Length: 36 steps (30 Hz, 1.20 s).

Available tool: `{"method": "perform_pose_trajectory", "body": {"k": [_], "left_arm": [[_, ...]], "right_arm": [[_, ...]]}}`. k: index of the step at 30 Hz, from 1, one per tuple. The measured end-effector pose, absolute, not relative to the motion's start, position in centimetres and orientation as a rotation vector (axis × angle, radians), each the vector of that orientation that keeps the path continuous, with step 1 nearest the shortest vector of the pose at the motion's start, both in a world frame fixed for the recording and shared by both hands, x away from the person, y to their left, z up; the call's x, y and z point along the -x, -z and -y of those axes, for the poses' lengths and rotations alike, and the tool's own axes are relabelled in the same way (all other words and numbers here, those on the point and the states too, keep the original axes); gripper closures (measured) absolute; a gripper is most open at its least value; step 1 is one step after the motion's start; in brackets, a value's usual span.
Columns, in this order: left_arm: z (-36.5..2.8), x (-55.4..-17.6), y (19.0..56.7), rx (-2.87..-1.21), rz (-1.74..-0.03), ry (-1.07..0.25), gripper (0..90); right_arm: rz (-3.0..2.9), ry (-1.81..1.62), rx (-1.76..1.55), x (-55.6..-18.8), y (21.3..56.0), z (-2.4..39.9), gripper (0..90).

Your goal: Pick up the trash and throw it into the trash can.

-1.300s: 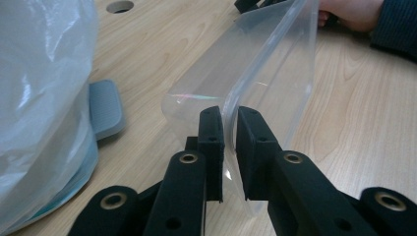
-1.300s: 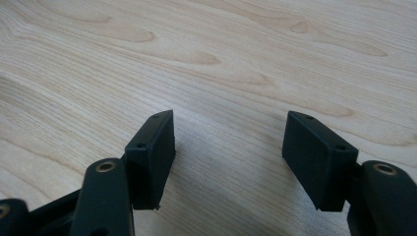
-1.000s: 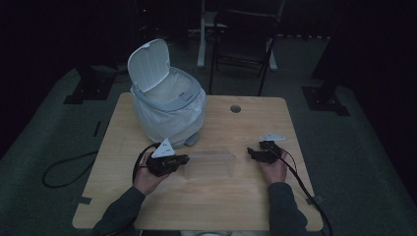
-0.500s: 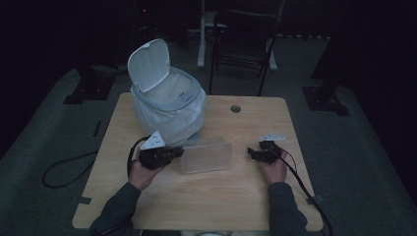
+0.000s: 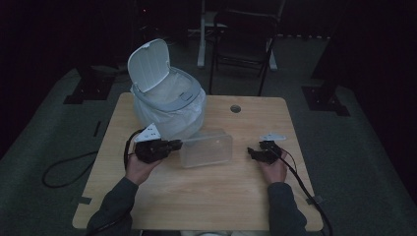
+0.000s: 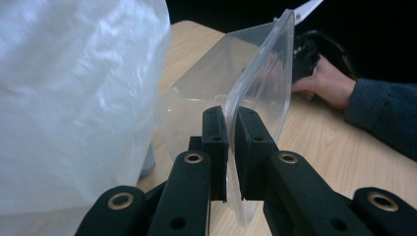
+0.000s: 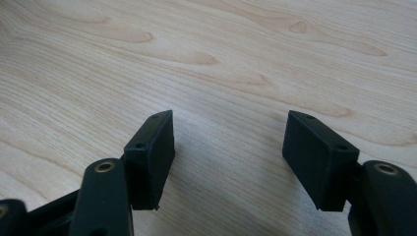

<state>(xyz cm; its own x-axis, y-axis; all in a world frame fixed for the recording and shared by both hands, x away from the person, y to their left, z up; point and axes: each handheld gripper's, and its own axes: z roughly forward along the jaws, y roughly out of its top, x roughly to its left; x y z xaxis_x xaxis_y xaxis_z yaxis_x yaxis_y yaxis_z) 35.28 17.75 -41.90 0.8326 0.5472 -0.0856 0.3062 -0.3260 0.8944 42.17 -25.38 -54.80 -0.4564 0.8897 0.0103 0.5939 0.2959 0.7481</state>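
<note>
Left claw (image 6: 230, 147) clamped on the rim of the clear plastic tub (image 5: 206, 149); in the left gripper view the jaws pinch the thin wall between them, the tub standing on edge ahead of the claw. A second ago the tub lay flat on the table in front of this claw; half a second ago it had begun to shift toward the bin; now it is raised and tilted, just beside the bagged bin (image 5: 167, 101). Judgement: the pick is done and the carry toward the bin's open top is under way.

Right claw (image 7: 228, 147) wide open, holding nothing, resting low over bare table (image 5: 206, 196), same spot as before. Right hand (image 6: 322, 81) visible beyond the tub, well apart from it.

Around: bin's white lid (image 5: 147, 65) flipped up, liner bag (image 6: 74, 98) bulging close to the left of the left claw. The bag's flank and the bin's rim stand between tub and opening; the tub must rise higher to clear them. Thin-wall grip may slip or flex.
</note>
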Motion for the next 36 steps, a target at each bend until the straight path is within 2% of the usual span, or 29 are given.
{"method": "perform_pose_trajectory", "body": {"k": [6, 10, 14, 36], "left_arm": [[-17.9, -35.5, 40.6, -1.913, -0.622, -0.282, 85.2], [-17.7, -35.6, 39.9, -1.902, -0.616, -0.28, 85.2], [-17.4, -35.8, 39.2, -1.904, -0.603, -0.281, 85.2], [-15.7, -36.3, 34.9, -1.877, -0.545, -0.27, 85.2]], "right_arm": [[-2.181, -0.977, -1.315, -42.2, 54.8, 25.3, 28.6], [-2.191, -0.963, -1.318, -42.4, 54.9, 25.3, 18.6], [-2.2, -0.953, -1.325, -42.5, 54.9, 25.2, 14.0], [-2.201, -0.953, -1.321, -42.5, 54.9, 25.2, 13.8]]}}
